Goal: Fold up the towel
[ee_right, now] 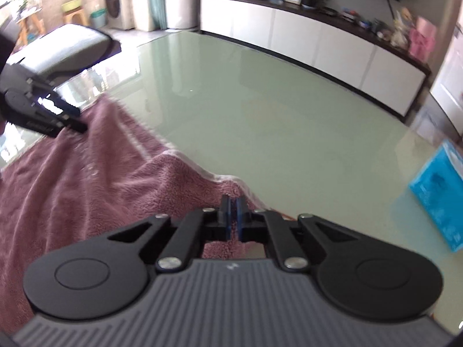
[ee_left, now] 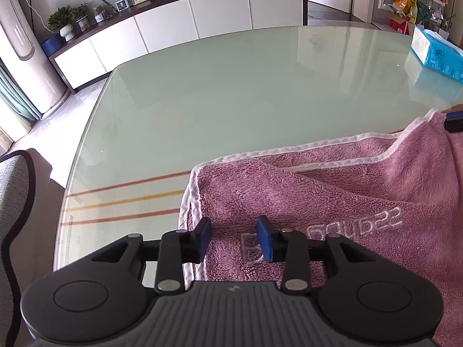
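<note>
Here, a pink towel [ee_left: 332, 202] with white edging lies on the near part of a pale green glass table [ee_left: 231, 92], partly doubled over so that one hemmed edge crosses another. White embroidered lettering shows on the cloth near the left gripper [ee_left: 235, 238]. That gripper hovers over the towel's left border with its fingers spread apart and nothing between them; the blue pad [ee_left: 264, 238] of one finger faces inward above the lettering. The right gripper [ee_right: 232, 217] has its fingers pressed together on a corner of the towel, which rises in a peak to the pinch point while the rest drapes down to the left. In the right wrist view the left gripper appears at the far left above the cloth. A blue tissue box [ee_left: 434, 53] sits on the table, well apart from the towel. A white cabinet [ee_left: 202, 20] runs along the wall behind.
</note>
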The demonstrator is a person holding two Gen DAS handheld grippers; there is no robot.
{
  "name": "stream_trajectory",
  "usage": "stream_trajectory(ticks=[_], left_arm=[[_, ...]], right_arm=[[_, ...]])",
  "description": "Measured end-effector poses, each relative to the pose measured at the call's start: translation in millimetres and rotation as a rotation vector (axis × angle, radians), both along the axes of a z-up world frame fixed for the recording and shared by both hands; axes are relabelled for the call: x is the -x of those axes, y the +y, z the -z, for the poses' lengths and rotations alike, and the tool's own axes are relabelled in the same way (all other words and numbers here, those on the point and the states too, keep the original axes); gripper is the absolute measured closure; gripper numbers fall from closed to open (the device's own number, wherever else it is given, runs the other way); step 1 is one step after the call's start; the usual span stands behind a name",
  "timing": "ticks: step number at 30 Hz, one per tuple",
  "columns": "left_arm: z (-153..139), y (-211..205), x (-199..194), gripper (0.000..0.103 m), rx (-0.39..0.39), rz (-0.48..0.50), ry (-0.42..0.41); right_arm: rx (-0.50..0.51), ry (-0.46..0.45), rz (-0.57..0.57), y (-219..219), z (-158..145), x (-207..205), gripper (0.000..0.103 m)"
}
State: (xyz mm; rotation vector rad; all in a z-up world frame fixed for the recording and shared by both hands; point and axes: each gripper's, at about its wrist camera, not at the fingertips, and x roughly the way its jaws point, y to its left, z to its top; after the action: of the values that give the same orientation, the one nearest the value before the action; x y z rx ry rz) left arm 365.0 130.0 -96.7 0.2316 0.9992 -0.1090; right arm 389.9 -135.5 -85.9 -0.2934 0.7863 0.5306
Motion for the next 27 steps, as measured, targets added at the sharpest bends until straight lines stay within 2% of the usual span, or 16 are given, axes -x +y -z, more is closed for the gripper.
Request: stream_trajectory(ticks=[4,7,8,10,12,15,17,18,20,21,27], left_arm=[[1,4,1,0.057,0.019,-0.018,-0.002],[1,7,1,0.057,0.036,-0.032,-0.004],[1,7,1,0.057,0.036,-0.032,-0.005],[0,7,2,0.060,0.037,-0.032,-0.007],[-3,11,3,0.064,0.058,-0.034,-0.017],[-7,15,0,0.064,0.089,-0.029,-0.033],[-5,15,-5,0.064,0.100,-0.022,-0.031],[-3,12,-9,0.064,0.092,-0.022,-0.027],[2,7,-16,0.063,0.076,-0.031,-0.020],[2,6,-18,0.063,0.074,-0.039,-0.021],[2,-6,-31,0.063,0.047,-0.095,-0.035]], right_arm=[[-0.027,0.013,0.048,-16,3,-1,0.098],[0.035,0.008,0.054,-12,17,4,0.093],[0.033,0.004,0.066,-13,18,4,0.088],[0.005,-0.005,0.110,-18,17,5,0.056],[-0.043,0.000,0.160,-29,12,5,0.051],[-0.108,0.044,0.191,-42,11,3,0.051],[-0.165,0.105,0.209,-45,16,-5,0.051],[-0.176,0.116,0.208,-45,16,-6,0.055],[-0.171,0.122,0.190,-39,22,-9,0.086],[-0.153,0.121,0.191,-36,25,-10,0.097],[-0.071,0.040,0.244,-36,27,-23,0.097]])
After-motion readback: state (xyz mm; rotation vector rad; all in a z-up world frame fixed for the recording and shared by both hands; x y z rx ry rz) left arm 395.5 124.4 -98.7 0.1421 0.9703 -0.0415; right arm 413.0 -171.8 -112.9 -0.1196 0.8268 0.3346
